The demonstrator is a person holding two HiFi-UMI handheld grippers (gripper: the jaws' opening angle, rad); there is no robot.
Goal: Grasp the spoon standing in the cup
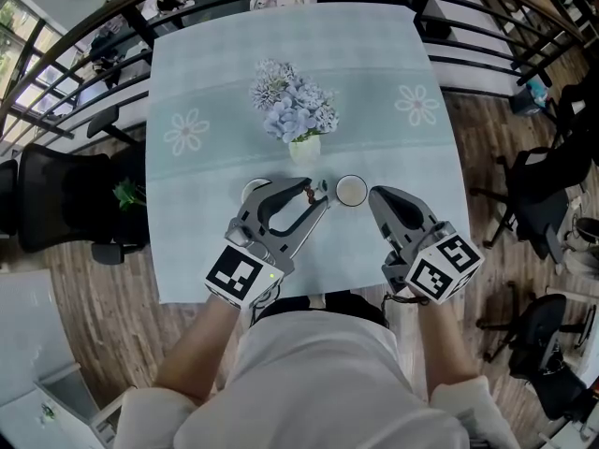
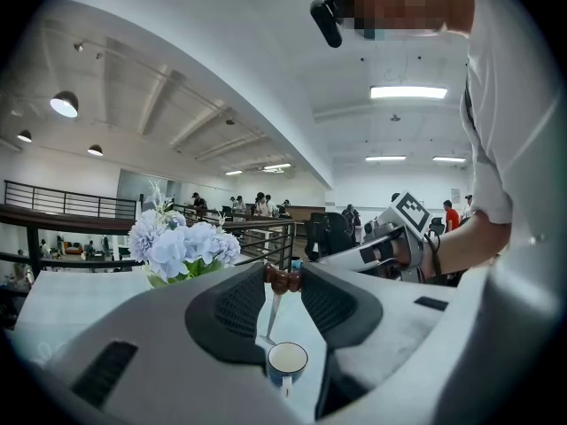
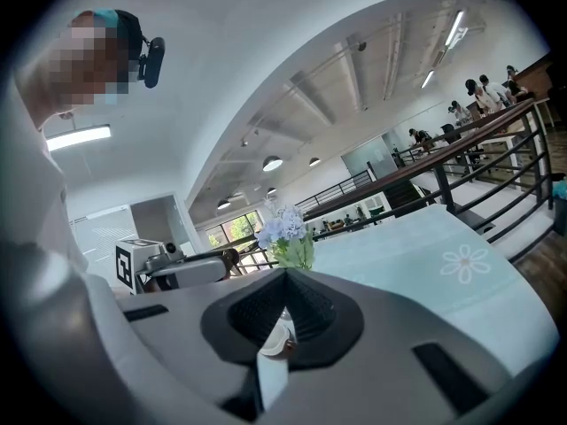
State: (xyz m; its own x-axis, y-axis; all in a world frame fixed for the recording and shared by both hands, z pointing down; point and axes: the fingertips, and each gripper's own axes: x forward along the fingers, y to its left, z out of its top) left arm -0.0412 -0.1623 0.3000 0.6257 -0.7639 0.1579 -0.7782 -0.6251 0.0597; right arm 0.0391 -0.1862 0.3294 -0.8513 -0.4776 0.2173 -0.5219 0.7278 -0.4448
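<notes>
In the left gripper view my left gripper [image 2: 283,278] is shut on the brown wooden handle of the spoon [image 2: 271,312]. The pale shaft hangs down to the rim of the white cup [image 2: 287,361]; I cannot tell whether the bowl is inside it. From the head view the cup [image 1: 351,191] stands on the pale blue tablecloth [image 1: 206,251], with the left gripper [image 1: 318,195] just to its left. Just right of the cup, my right gripper [image 1: 374,195] has its jaws together. The right gripper view shows that gripper [image 3: 285,282] shut, with only a white shape behind the gap.
A vase of pale blue flowers [image 1: 298,110] stands behind the cup. A white round object [image 1: 253,191] lies partly under the left gripper. Black chairs [image 1: 65,195] stand left and right of the table, and a dark railing [image 1: 84,40] runs behind it.
</notes>
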